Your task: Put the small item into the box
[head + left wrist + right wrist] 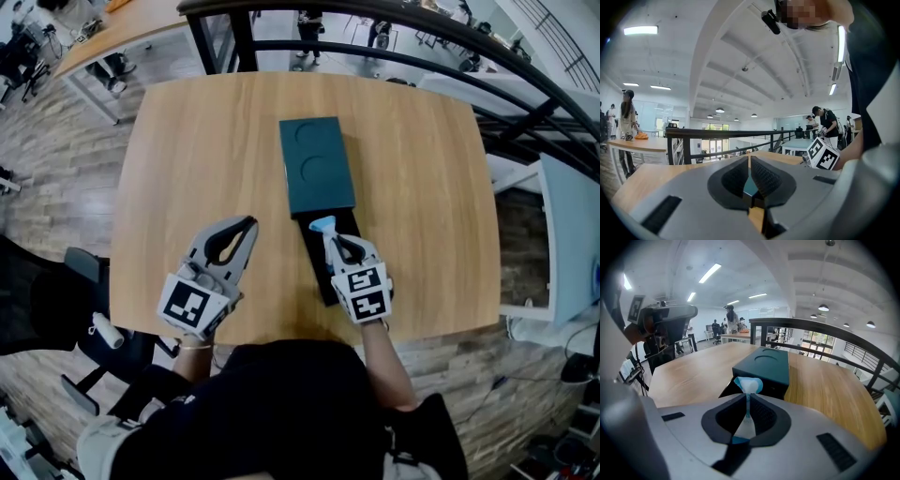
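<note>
A dark teal box (317, 164) lies at the middle of the wooden table (187, 159), its black inner tray (319, 258) slid out toward me. My right gripper (328, 234) hovers over that tray, shut on a small light-blue and white item (323, 224) that sticks out past the tips. In the right gripper view the item (748, 384) stands upright between the jaws, with the box (764, 364) just beyond it. My left gripper (249, 223) rests left of the tray, shut with nothing in it (749, 158).
A black railing (394, 23) runs behind the table's far edge. An office chair (89, 309) stands at the near left, below the table edge. Another desk (112, 28) stands at the far left. People stand far off in the room (827, 126).
</note>
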Available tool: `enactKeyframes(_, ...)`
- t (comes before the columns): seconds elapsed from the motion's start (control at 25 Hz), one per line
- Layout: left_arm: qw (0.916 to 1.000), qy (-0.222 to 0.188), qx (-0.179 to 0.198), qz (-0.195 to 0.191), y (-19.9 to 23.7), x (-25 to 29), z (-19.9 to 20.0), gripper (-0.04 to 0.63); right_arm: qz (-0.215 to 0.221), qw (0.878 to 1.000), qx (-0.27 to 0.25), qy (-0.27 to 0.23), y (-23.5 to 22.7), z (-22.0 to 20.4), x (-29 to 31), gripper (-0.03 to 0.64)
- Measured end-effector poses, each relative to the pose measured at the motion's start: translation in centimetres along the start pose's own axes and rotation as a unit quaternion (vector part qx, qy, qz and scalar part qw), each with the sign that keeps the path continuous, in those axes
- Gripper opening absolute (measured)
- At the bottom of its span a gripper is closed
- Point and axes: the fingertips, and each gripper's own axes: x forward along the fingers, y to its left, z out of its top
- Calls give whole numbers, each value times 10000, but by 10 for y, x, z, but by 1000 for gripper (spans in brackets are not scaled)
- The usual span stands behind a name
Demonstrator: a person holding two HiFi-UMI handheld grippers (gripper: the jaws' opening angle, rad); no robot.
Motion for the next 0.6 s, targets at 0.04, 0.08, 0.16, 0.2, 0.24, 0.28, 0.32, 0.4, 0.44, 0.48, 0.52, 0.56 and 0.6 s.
enactKeyframes(0.04, 10000, -2, -1, -7, 1, 0, -1, 27, -16, 10000, -7, 17, 0, 0, 1, 35)
enactKeyframes(0.08, 10000, -1, -7, -13, 1, 0, -1, 28, -33, 10000, -13, 34, -1, -1, 2, 35)
enactKeyframes(0.16, 10000, -2, -20, -24, 1, 1, -2, 27, -55, 10000, -27, 66, -2, -1, 4, 35)
enactKeyframes(0.2, 10000, -3, -29, -23, 2, 0, -2, 27, -58, 9999, -34, 76, -2, -1, 5, 35)
enactKeyframes(0.24, 10000, -3, -40, -18, 2, -1, -2, 27, -61, 9999, -40, 84, -1, -1, 5, 35)
enactKeyframes(0.28, 10000, 0, -47, -13, 3, -1, -2, 26, -67, 9999, -46, 92, -1, -2, 6, 35)
enactKeyframes(0.32, 10000, 4, -51, -12, 4, -2, -3, 28, -73, 9999, -51, 99, -1, -2, 7, 35)
enactKeyframes(0.4, 10000, 11, -43, -26, 4, -2, -4, 26, -78, 9999, -52, 118, 0, -3, 9, 35)
enactKeyframes(0.44, 10000, 13, -34, -40, 4, -2, -4, 28, -79, 9999, -49, 131, -1, -3, 9, 35)
enactKeyframes(0.48, 10000, 15, -28, -56, 3, -2, -4, 28, -83, 9998, -48, 145, -1, -4, 9, 35)
enactKeyframes(0.52, 10000, 16, -27, -68, 3, -2, -4, 26, -90, 9998, -51, 160, -1, -4, 10, 35)
enactKeyframes(0.56, 10000, 17, -27, -75, 3, -2, -3, 26, -96, 9998, -57, 174, -2, -5, 10, 36)
enactKeyframes(0.6, 10000, 14, -24, -78, 3, -2, -3, 26, -101, 9998, -62, 185, -2, -5, 10, 35)
